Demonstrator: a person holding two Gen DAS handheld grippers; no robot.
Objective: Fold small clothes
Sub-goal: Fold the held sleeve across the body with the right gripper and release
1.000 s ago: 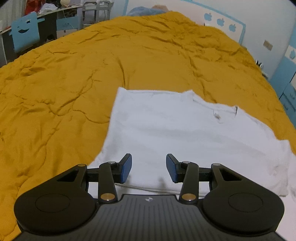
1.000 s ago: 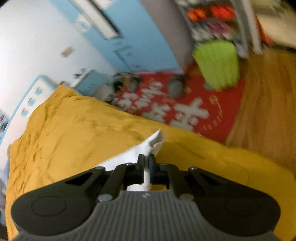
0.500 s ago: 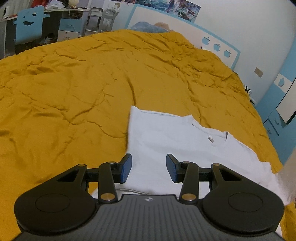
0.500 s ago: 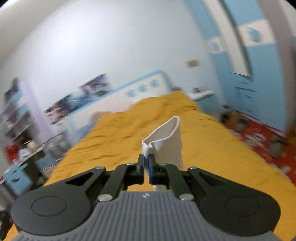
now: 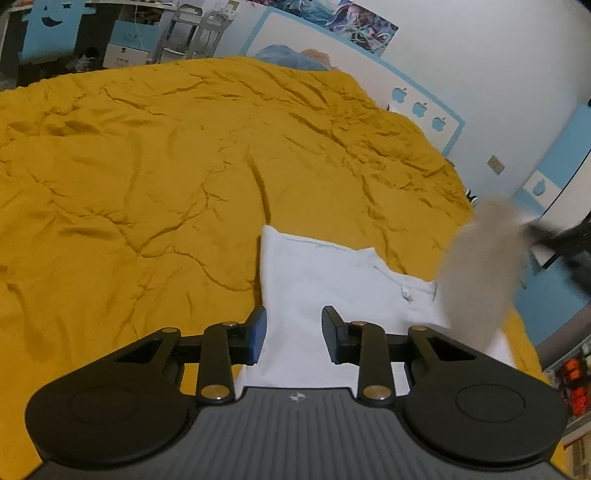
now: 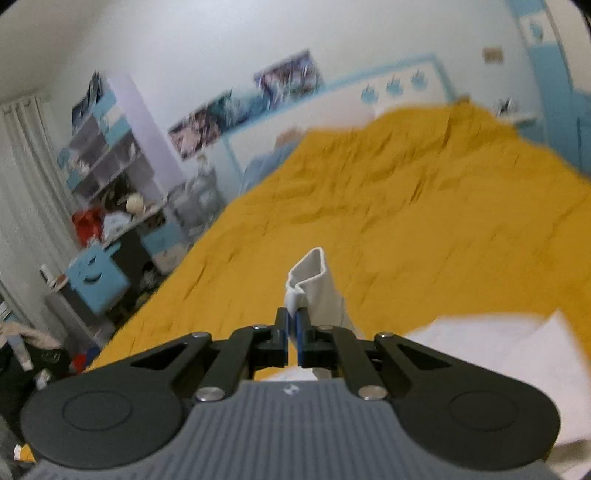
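- No words or numbers can be read anywhere in these pictures.
- The white headboard [image 5: 369,74] at the far end of the bed has 3 small blue apple signs [image 5: 418,109] in a row.
- 1 more blue apple sign [image 5: 540,185] sits on the white cupboard door far to the right.
- Each gripper body has a tiny round white mark [image 5: 296,397] on its ribbed top, too small to make out.
- The posters [image 5: 332,14] on the far wall are too blurry to read.
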